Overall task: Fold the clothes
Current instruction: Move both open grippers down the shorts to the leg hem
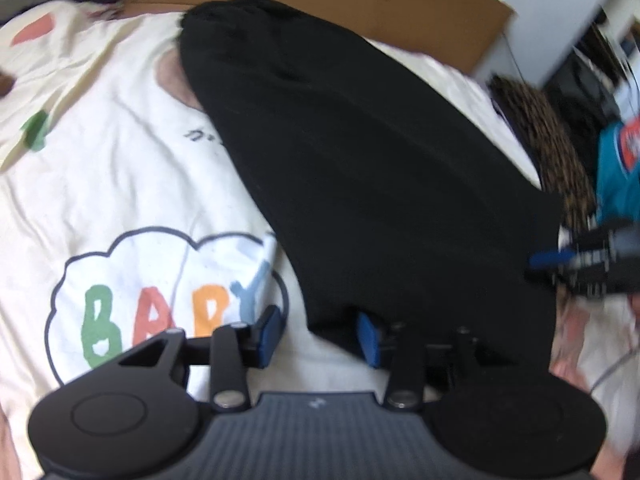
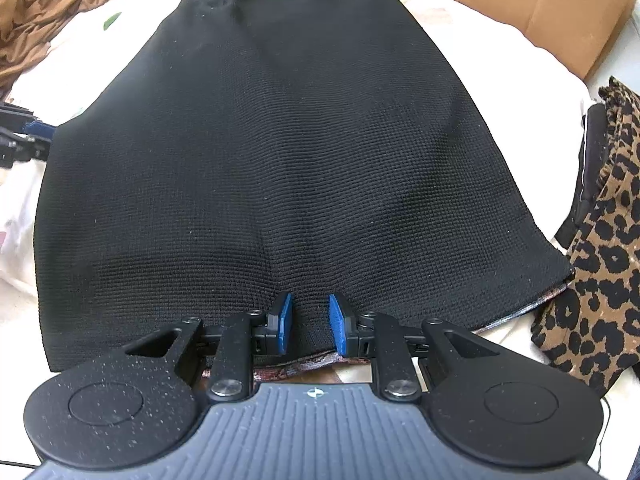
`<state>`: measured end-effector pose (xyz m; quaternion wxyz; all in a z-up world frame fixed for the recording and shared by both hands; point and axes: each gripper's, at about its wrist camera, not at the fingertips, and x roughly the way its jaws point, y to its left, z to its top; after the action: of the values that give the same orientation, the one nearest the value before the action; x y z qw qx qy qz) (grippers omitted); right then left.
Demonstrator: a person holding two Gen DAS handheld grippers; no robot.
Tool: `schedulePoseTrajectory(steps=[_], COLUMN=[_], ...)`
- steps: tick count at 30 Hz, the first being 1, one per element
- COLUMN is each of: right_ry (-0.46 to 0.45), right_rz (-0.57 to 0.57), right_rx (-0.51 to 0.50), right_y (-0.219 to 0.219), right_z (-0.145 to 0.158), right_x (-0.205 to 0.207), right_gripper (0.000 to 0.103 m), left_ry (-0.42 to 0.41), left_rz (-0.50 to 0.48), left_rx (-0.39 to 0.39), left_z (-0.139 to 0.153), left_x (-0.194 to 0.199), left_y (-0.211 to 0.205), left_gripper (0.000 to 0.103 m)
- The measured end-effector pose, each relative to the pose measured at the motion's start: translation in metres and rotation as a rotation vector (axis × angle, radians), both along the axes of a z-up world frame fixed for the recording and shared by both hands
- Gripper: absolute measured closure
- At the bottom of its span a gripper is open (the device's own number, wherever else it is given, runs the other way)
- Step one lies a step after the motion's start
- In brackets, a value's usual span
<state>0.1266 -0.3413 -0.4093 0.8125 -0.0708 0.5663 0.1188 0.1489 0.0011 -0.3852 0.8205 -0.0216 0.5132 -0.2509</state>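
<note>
left wrist view: the black knit garment point(image 1: 360, 168) lies flat on a cream bed sheet point(image 1: 112, 168) printed with a cloud and the coloured letters "baby". its long axis runs from the narrow end at the top left of the picture down to the wide hem at the bottom right. the left gripper point(image 1: 318, 338) hovers at the near left corner of that hem; its blue pads stand apart, the left one over bare sheet, the right one at the cloth's edge, with nothing pinched between them. the right gripper point(image 1: 560, 260) shows blurred at the right edge, near the hem's far corner. behind it lie a leopard-print cloth point(image 1: 560, 152) and something teal point(image 1: 618, 168). a cardboard panel point(image 1: 400, 8) runs along the far side of the bed.

right wrist view: the garment point(image 2: 280, 140) fills the picture, narrow end pointing away to the top, wide hem nearest the camera. the right gripper point(image 2: 310, 324) sits on the hem's middle, its pads partly closed with a ridge of black knit between them; whether they truly press it i cannot tell. a patterned lining peeks from under the hem. the leopard-print cloth point(image 2: 592, 240) lies just beside the garment's right edge, a brown garment point(image 2: 48, 12) is crumpled at the top left, and the cardboard point(image 2: 540, 4) stands at the top right. the left gripper point(image 2: 20, 136) shows at the left edge.
</note>
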Motion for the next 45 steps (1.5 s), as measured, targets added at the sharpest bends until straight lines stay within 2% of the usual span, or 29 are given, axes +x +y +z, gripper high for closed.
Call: schedulePoseTrajectory(steps=[2, 6, 9, 12, 14, 21, 23, 25, 30, 37, 40, 42, 45], right_ry=[-0.001, -0.002, -0.003, -0.004, -0.005, 0.000, 0.000, 0.000, 0.001, 0.001, 0.000, 0.001, 0.000], right_rz=[0.001, 0.000, -0.001, -0.002, -0.003, -0.018, -0.018, -0.019, -0.020, -0.024, -0.032, -0.042, -0.046], right_rx=[0.001, 0.008, 0.011, 0.013, 0.015, 0.032, 0.031, 0.031, 0.030, 0.030, 0.041, 0.050, 0.053], right_y=[-0.001, -0.003, -0.004, -0.005, -0.006, -0.012, -0.013, -0.013, -0.015, -0.018, -0.021, -0.024, -0.026], right_z=[0.001, 0.003, 0.004, 0.005, 0.007, 0.010, 0.011, 0.013, 0.016, 0.021, 0.023, 0.025, 0.028], right_x=[-0.001, -0.003, -0.004, -0.005, -0.006, -0.008, -0.009, -0.010, -0.012, -0.014, -0.016, -0.016, -0.017], right_gripper=[0.077, 0.077, 0.077, 0.077, 0.077, 0.077, 0.077, 0.077, 0.077, 0.077, 0.077, 0.077, 0.077], left_ry=[0.004, -0.037, -0.066, -0.089, -0.097, -0.107, -0.101, -0.091, -0.129, -0.131, -0.083, -0.045, -0.019], left_rz=[0.012, -0.037, -0.064, -0.074, -0.074, -0.031, -0.021, -0.004, 0.017, -0.073, -0.153, -0.158, -0.148], left_rx=[-0.007, 0.025, 0.048, 0.085, 0.113, 0.118, 0.139, 0.140, 0.068, -0.009, 0.029, 0.066, 0.063], left_z=[-0.003, -0.006, -0.006, -0.006, -0.004, 0.015, 0.016, 0.019, 0.037, 0.035, 0.016, 0.004, 0.002], left_x=[0.003, -0.004, -0.008, -0.008, -0.008, -0.016, -0.018, -0.018, -0.018, -0.009, -0.012, -0.017, -0.028], left_y=[0.000, -0.009, -0.012, -0.016, -0.013, 0.009, 0.009, 0.015, 0.029, 0.000, -0.015, -0.015, -0.007], left_gripper=[0.056, 0.050, 0.051, 0.070, 0.087, 0.088, 0.098, 0.098, 0.097, 0.096, 0.089, 0.090, 0.089])
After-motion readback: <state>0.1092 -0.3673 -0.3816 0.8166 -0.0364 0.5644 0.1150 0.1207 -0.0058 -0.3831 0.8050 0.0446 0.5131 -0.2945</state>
